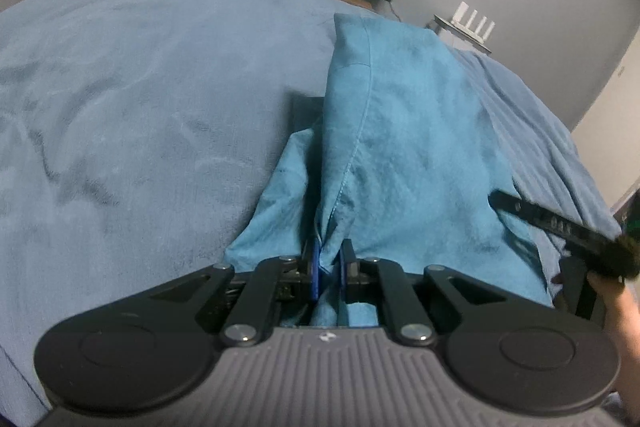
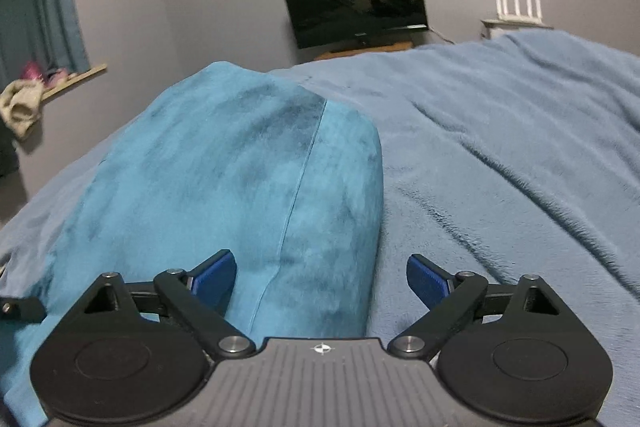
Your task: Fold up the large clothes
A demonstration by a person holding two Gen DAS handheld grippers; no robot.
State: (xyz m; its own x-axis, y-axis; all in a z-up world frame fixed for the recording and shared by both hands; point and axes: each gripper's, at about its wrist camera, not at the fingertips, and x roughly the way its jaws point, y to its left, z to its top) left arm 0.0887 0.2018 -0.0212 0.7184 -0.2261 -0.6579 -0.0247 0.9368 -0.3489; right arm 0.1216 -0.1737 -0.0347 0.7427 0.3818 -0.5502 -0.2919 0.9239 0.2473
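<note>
A teal garment (image 1: 404,147) lies stretched lengthwise on a blue-grey blanket (image 1: 140,107) over a bed. My left gripper (image 1: 329,271) is shut on the garment's near edge, with cloth bunched between its blue pads. In the right wrist view the same garment (image 2: 248,179) runs away from me with a seam down its length. My right gripper (image 2: 321,279) is open, its blue pads (image 2: 216,277) spread over the garment's near right edge, holding nothing. The right gripper's black body (image 1: 560,223) shows at the right of the left wrist view.
The blanket (image 2: 500,147) covers the bed to the right of the garment. A dark TV (image 2: 356,3) stands against the far wall, with a white router (image 2: 518,7) beside it. A curtain and a shelf with clothes (image 2: 24,99) are at the left.
</note>
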